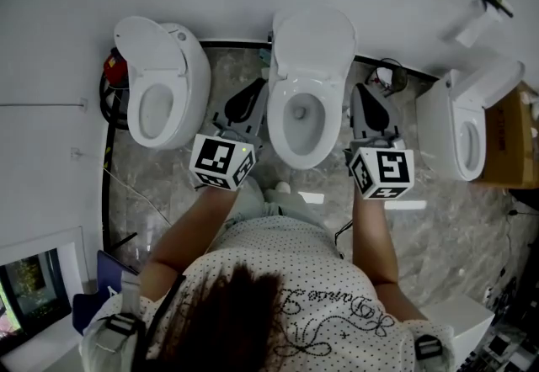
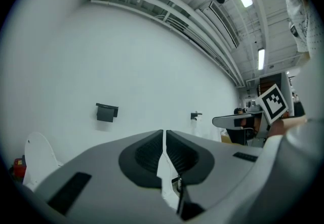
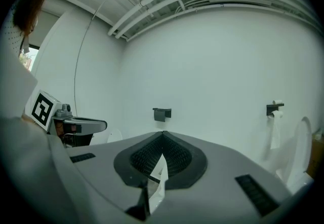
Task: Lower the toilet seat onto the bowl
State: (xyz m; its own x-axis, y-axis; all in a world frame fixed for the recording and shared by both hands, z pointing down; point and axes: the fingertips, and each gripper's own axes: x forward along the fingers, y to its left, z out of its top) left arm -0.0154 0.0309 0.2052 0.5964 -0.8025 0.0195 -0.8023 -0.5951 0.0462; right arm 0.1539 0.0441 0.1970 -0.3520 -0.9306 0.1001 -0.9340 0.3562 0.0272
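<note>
White porcelain is what we work around. The middle toilet [image 1: 307, 93] stands between our two grippers, just right of the left gripper [image 1: 255, 91] and just left of the right gripper [image 1: 365, 93]. Its lid [image 1: 313, 40] is tipped back behind the bowl [image 1: 300, 119]. Both grippers hold nothing: the left one's jaws are closed to a thin slit, the right one's are pressed together, and each points level at the bare wall. The toilet seat [image 1: 280, 128] shows as a pale ring around the bowl, below and inward of both grippers. We judge that it already lies flat, though the steep angle leaves some doubt. If so, the lowering is done and the next move only calls for drawing both grippers clear. If it still leans on the lid, one gripper must part, take its edge and ease it down. No brand shows on the toilets. The marker cubes [image 1: 223, 162] carry only black-and-white squares, and the cursive line on the shirt [image 1: 337, 307] is too small to read.
</note>
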